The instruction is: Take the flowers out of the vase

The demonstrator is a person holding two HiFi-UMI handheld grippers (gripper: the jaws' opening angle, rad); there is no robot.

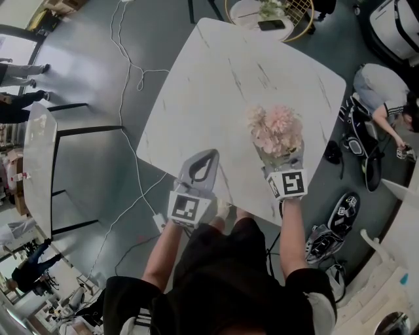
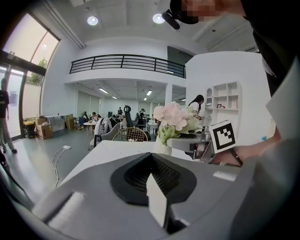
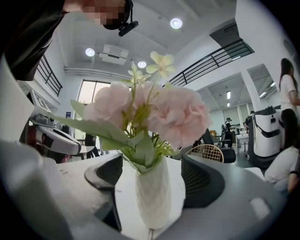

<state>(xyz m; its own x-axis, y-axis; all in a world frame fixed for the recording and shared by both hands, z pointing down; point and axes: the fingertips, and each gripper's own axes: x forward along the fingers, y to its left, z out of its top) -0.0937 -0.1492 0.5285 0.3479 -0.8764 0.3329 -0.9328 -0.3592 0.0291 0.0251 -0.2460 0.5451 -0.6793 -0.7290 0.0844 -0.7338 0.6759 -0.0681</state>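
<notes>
1. Flowers [image 1: 277,127]: pink bunch with green leaves, standing upright in a white vase [image 3: 152,197]; the stems sit in the vase neck
2. Vase position: on the white marble table [image 1: 216,85], near the edge closest to the person, on the person's right side
3. Right gripper [image 3: 152,161]: jaws held wide, one on each side of the vase body; bare table shows in the gap on both sides, so neither pad appears to touch the vase; the blooms rise above the jaws
4. Left gripper [image 1: 211,155]: jaws closed tip to tip, nothing between them; it hangs over the near table edge, beside the right gripper and apart from the vase
5. Left gripper view: flowers and the right gripper's marker cube are seen to its right, across open tabletop
6. Surroundings: white cable [image 1: 127,72] trails over the grey floor left of the table; shoes [image 1: 344,212] lie on the floor to the right; a person [image 1: 383,91] crouches further right; a small round table [image 1: 252,13] with a dark phone [image 1: 271,25] sits past the far corner
</notes>
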